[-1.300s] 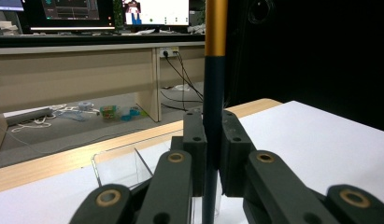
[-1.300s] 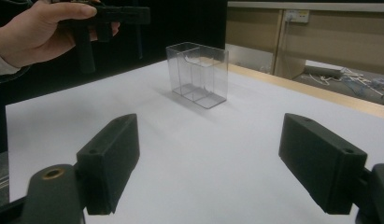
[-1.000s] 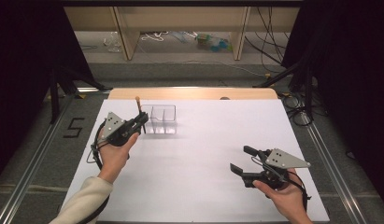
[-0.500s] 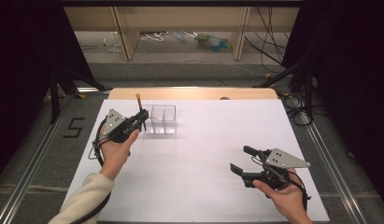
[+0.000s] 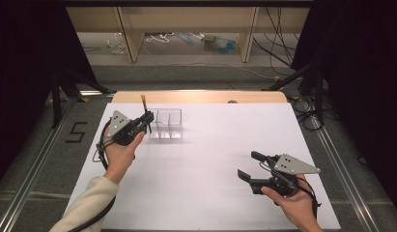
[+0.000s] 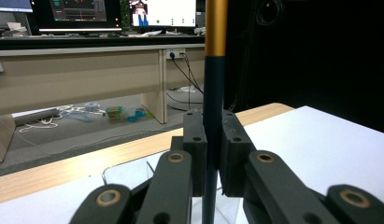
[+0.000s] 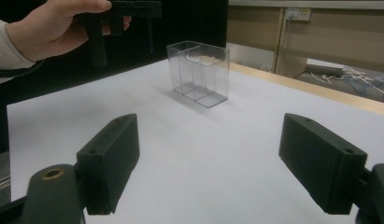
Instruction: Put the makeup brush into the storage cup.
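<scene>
Pen [image 5: 145, 107] work is what this moment is about: the stick-like pen, dark with a gold upper part, stands upright, pinched in the left gripper [image 5: 147, 119] just beside the left wall of the clear box [image 5: 166, 123].

Going from large to small: the white counter [image 5: 210, 145] offers wide bare room in the middle and toward the right, so nothing crowds a move there. Its far wooden edge [image 5: 201, 96] lies close behind the box, and the left edge is near the holding hand, so travel should go rightward and a little forward, not outward.

The box, split into compartments, stands upright on the counter with its top open. To drop the pen in well, the person should probably keep it vertical, lift its lower tip clear of the rim, centre it over one compartment, then lower before letting go.

The right gripper [image 5: 250, 166] rests near the front right, well apart, its fingers [image 7: 110, 161] spread and holding nothing.
</scene>
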Available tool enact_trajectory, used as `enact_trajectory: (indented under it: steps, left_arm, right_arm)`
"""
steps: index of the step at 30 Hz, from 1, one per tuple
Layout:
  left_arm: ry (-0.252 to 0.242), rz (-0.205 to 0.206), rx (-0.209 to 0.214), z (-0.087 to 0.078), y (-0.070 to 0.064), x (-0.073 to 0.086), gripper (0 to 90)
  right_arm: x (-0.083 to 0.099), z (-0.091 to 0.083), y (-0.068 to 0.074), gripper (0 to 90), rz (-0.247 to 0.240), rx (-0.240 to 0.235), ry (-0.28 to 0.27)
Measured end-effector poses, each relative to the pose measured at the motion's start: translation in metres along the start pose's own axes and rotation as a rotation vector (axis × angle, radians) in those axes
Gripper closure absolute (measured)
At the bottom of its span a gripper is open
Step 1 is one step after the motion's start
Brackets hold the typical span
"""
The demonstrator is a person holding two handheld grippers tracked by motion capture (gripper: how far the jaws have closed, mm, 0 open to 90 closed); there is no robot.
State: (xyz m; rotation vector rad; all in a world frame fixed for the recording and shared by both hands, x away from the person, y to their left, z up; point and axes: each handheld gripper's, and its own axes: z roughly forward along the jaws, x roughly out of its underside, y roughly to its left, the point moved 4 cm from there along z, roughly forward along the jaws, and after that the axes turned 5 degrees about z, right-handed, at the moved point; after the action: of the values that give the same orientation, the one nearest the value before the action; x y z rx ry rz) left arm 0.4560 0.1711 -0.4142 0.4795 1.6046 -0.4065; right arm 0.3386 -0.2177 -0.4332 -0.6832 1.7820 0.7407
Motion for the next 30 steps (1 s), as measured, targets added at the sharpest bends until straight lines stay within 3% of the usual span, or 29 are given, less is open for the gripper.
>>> enact_trajectory:
  steps: [23, 28, 29, 30]
  left_arm:
    - [-0.005, 0.004, -0.002, 0.008, 0.005, -0.004, 83.2]
    - [-0.008, 0.003, -0.002, 0.011, 0.005, -0.005, 83.2]
    - [-0.008, 0.003, -0.002, 0.011, 0.005, -0.005, 83.2]
    - [-0.01, -0.003, -0.001, 0.012, 0.005, -0.006, 83.2]
  right_arm:
    - [0.0, 0.001, 0.0, 21.3, 0.009, -0.009, -0.011]
    - [0.0, 0.001, 0.0, 21.3, 0.004, -0.007, -0.005]
    - [0.0, 0.002, -0.001, 21.3, -0.017, -0.001, -0.027]
    - [0.001, 0.001, 0.0, 21.3, 0.008, -0.007, -0.007]
